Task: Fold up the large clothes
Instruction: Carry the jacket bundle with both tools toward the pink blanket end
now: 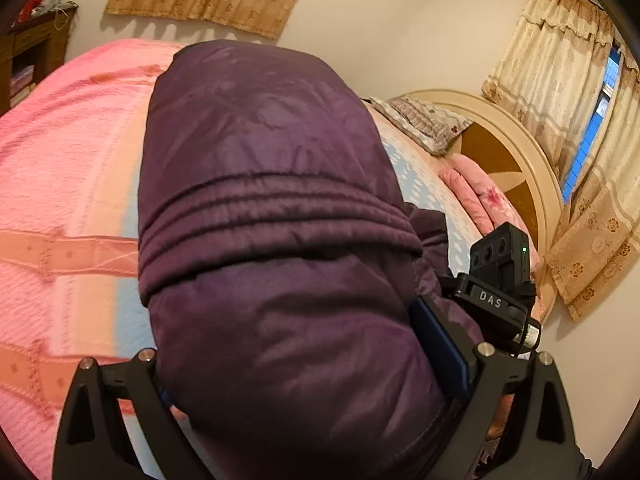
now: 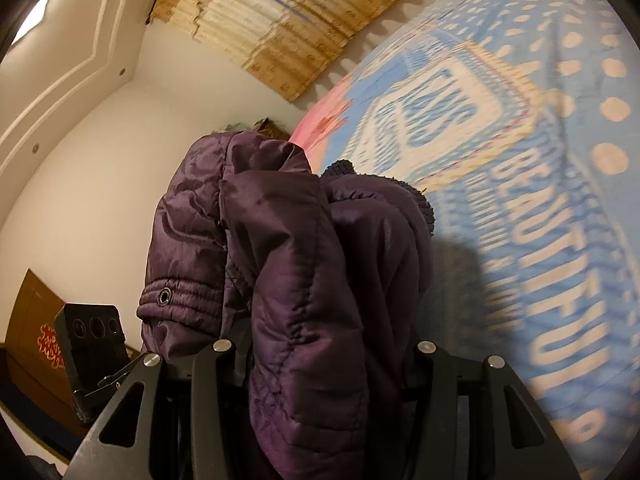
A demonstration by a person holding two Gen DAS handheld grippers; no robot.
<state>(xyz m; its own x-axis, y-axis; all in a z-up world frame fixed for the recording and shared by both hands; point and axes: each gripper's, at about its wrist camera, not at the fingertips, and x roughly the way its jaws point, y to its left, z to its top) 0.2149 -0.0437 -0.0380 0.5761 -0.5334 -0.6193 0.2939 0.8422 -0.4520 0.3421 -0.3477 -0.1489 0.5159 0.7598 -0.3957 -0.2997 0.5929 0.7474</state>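
A dark purple padded jacket [image 1: 264, 184] fills the left wrist view, raised over the bed. My left gripper [image 1: 312, 384] is shut on the jacket's thick fabric, which bulges between the fingers [image 1: 444, 344]. In the right wrist view the same jacket [image 2: 304, 264] hangs bunched, with a snap button on its quilted band. My right gripper [image 2: 320, 364] is shut on a fold of it. The fingertips are hidden by fabric. The right gripper's body [image 1: 500, 280] shows at the right of the left wrist view.
The bed carries a pink blanket [image 1: 60, 168] and a blue dotted blanket with lettering [image 2: 520, 160]. A cream headboard [image 1: 520, 148] with pillows [image 1: 424, 120] stands at the right. Curtains [image 1: 560, 92] hang on the walls. A wooden shelf [image 1: 28, 56] is at far left.
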